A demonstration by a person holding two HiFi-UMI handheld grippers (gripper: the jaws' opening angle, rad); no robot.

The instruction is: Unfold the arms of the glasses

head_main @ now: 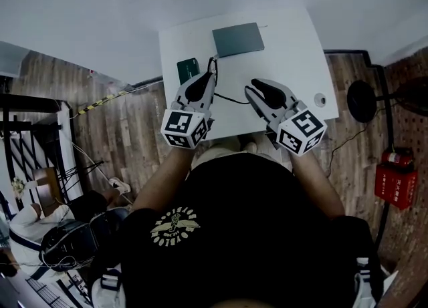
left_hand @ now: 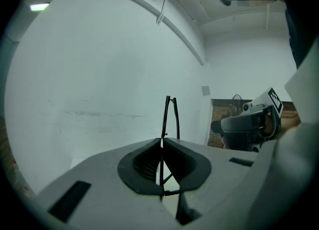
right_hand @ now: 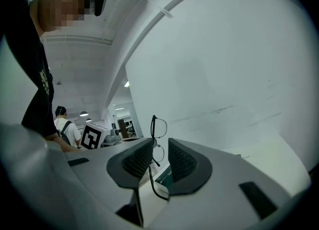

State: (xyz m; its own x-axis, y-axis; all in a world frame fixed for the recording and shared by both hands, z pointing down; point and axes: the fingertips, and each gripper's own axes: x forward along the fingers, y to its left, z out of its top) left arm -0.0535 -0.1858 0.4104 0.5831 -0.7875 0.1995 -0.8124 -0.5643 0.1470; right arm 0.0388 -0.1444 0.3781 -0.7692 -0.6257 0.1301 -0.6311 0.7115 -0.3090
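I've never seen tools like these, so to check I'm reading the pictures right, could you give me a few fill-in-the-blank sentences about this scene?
The left gripper is shut on the glasses, while the right gripper stands ____ with one glasses arm between its jaws.
The grey case lies on a ____ table.
The person's shirt is ____.
Missing words: open; white; black.

White rectangular table [head_main: 294,53]. At the far edge, a flat grey-green rectangular case [head_main: 238,39]; nearer and leftward, a small dark green rectangular box [head_main: 188,69]. Near the right edge, a round grommet [head_main: 320,99].
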